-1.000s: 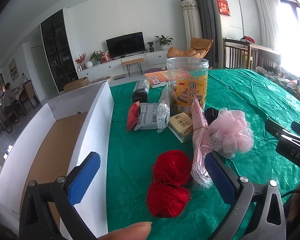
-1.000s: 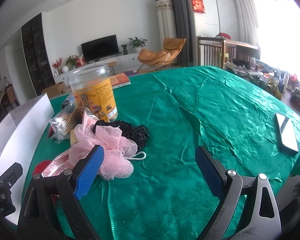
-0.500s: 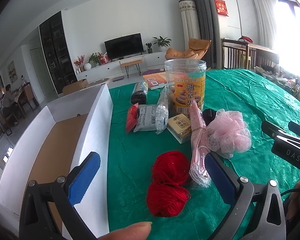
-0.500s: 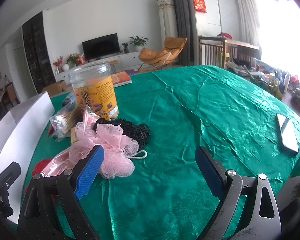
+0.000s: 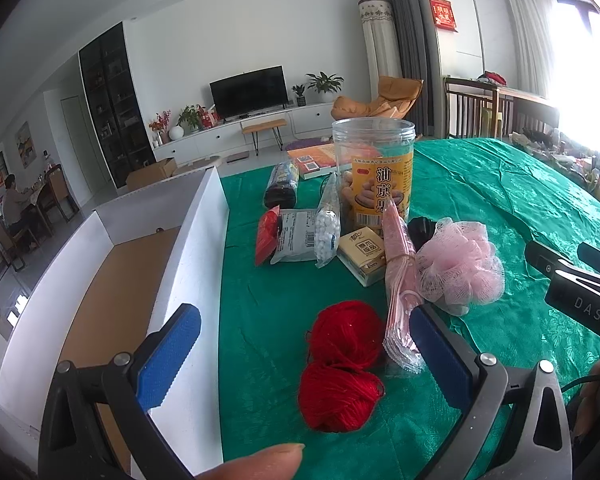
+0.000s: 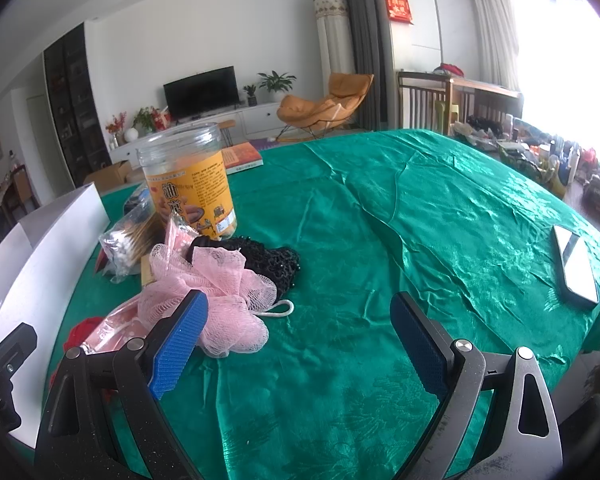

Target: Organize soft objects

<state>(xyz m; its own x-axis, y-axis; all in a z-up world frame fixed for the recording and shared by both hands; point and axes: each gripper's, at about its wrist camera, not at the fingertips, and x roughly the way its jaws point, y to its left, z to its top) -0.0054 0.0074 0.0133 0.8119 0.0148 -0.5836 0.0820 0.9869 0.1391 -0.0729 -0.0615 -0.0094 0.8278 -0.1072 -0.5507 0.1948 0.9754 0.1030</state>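
Red yarn balls (image 5: 342, 364) betw. left gripper (image 5: 304, 354) jaws, wide; right gripper (image 6: 298, 340) wide, empty.

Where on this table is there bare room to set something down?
The green cloth between the pink mesh puff and the phone lies bare. The box floor is bare too. It is crowded around the jar, packets and red yarn.

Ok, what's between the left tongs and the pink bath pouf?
In the left wrist view, two red yarn balls and a bundle of pink plastic bags lie between the open left tongs and the pink bath pouf.
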